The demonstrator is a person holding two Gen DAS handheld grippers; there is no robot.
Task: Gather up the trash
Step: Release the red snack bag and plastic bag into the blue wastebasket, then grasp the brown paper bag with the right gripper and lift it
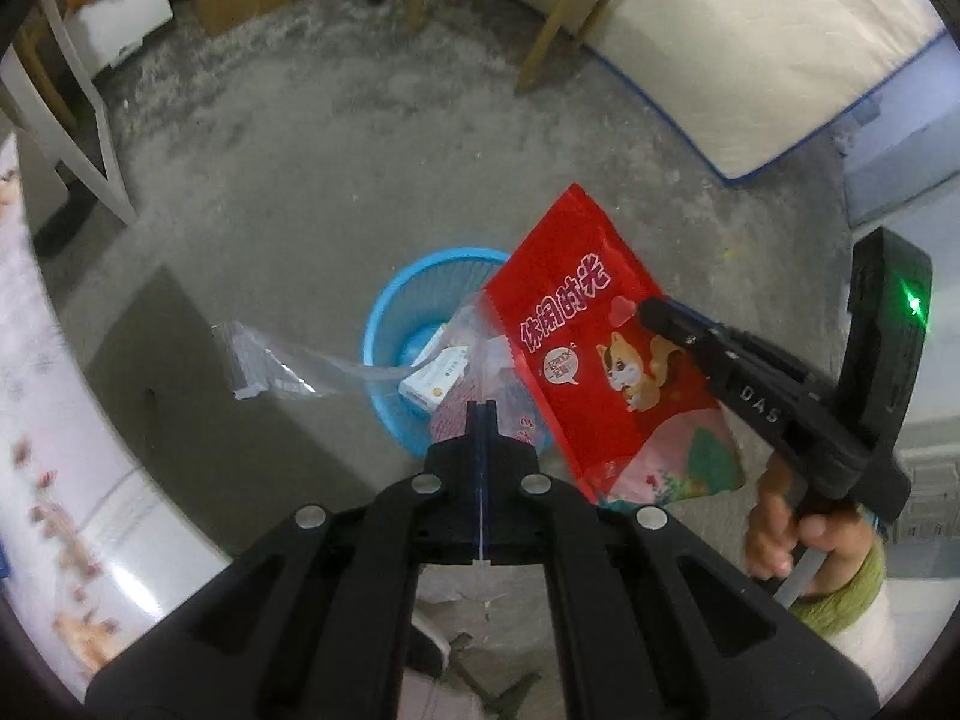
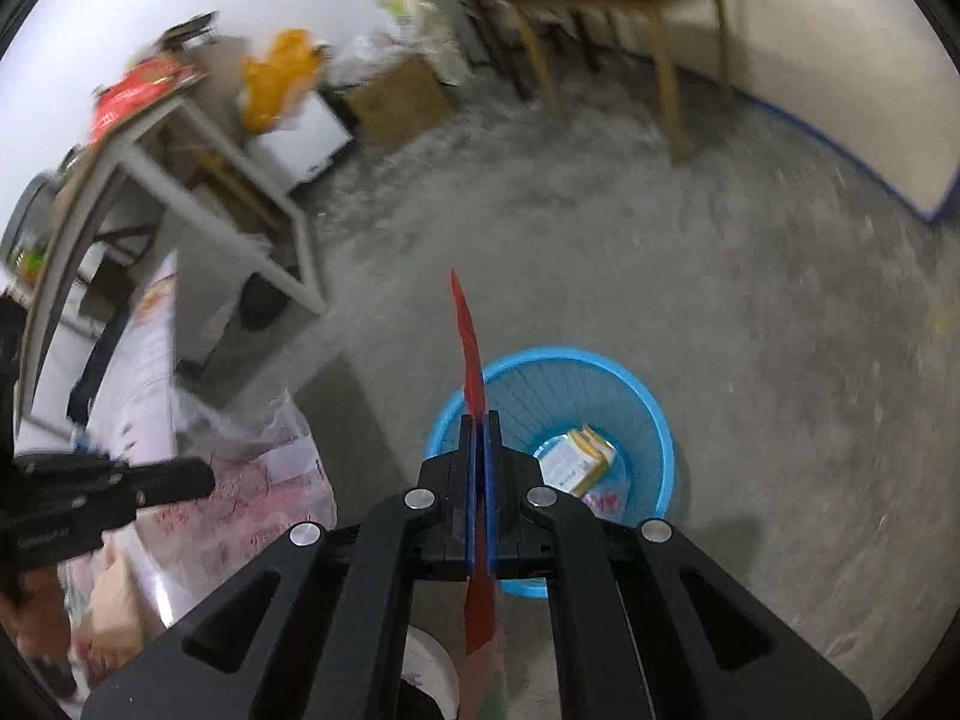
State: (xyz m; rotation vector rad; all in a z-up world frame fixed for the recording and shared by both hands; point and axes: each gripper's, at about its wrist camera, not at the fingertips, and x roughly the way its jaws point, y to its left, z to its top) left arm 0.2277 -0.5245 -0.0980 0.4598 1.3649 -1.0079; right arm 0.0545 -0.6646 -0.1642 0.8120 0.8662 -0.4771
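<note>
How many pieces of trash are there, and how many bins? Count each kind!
Red snack wrapper, in the right gripper: 1
Clear plastic bag, in the left gripper: 1
Small boxes in the bin: 1 seen
Blue bin: 1
Total: 4

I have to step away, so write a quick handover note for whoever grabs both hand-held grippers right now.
Left hand-held gripper: shut on a clear plastic bag.
Right hand-held gripper: shut on a red snack wrapper.
Both are held above the blue basket on the concrete floor.
Done: a small carton and some wrapper scraps already lie in the basket.
Left: release the wrapper and the bag into the basket, probably one at a time so neither drifts past the rim.
</note>
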